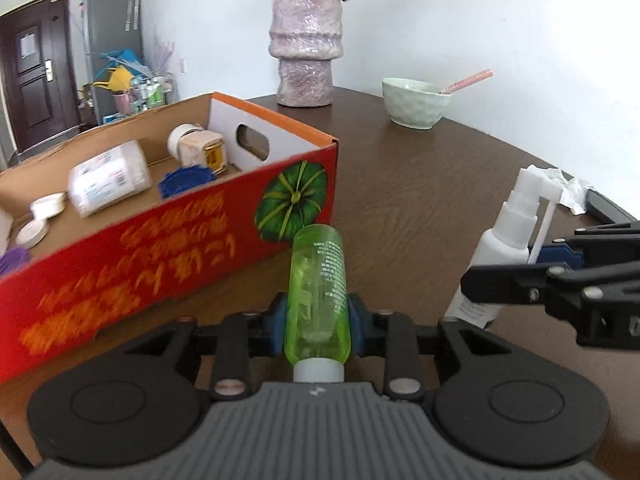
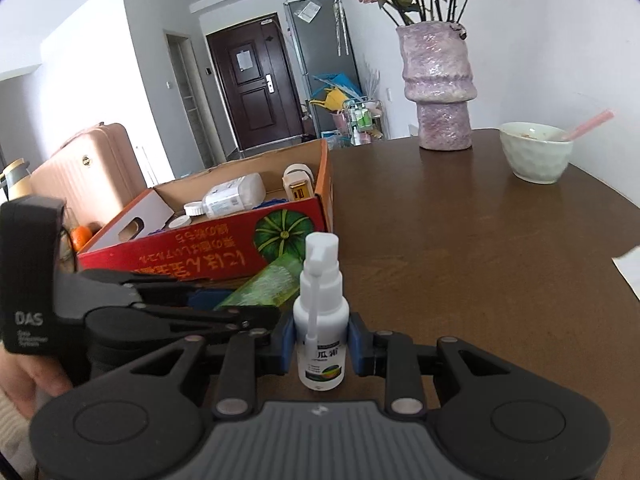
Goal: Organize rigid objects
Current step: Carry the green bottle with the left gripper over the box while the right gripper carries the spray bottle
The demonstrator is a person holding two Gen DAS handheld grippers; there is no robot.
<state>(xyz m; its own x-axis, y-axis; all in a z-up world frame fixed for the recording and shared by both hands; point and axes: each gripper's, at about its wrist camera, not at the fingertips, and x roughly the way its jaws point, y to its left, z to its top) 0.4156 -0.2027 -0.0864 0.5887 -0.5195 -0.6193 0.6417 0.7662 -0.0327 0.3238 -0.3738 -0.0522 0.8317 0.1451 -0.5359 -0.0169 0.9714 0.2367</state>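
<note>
Jaws on both grippers are clamping bottles. Left gripper (image 1: pixel 318 322) is squeezing a translucent green bottle (image 1: pixel 319 292) between its blue pads (image 1: pixel 279 326); the bottle is lying lengthwise along the fingers, white cap (image 1: pixel 319 370) pointing back toward the camera, far end reaching nearly to the red wall of the cardboard box (image 1: pixel 160 236). Whether the green bottle is resting on the table (image 1: pixel 420 200) or being carried just above it, I cannot tell.

Right gripper (image 2: pixel 320 344) is gripping a white spray bottle (image 2: pixel 320 320) around its body, upright, nozzle arm folded down along the front, label facing the camera. From the left wrist view the same spray bottle (image 1: pixel 502 240) is standing just right of the green one, with the right gripper (image 1: pixel 560 280) coming in from the right edge. From the right wrist view the left gripper (image 2: pixel 192 300) is sitting just to the left, the green bottle (image 2: pixel 264 284) angling toward the box (image 2: pixel 224 256).

Box contents, left wrist view: a clear jar with a white label (image 1: pixel 108 178) on its side, a beige jar with a gold label (image 1: pixel 200 148), a dark blue ridged lid (image 1: pixel 186 180), small white lids (image 1: pixel 38 220).

Farther back on the table: a lilac textured vase (image 1: pixel 306 44) and a pale green bowl (image 1: pixel 416 102) with a pink stick (image 1: pixel 468 80) leaning in it. Crumpled white paper (image 1: pixel 568 188) is lying near the right edge.
</note>
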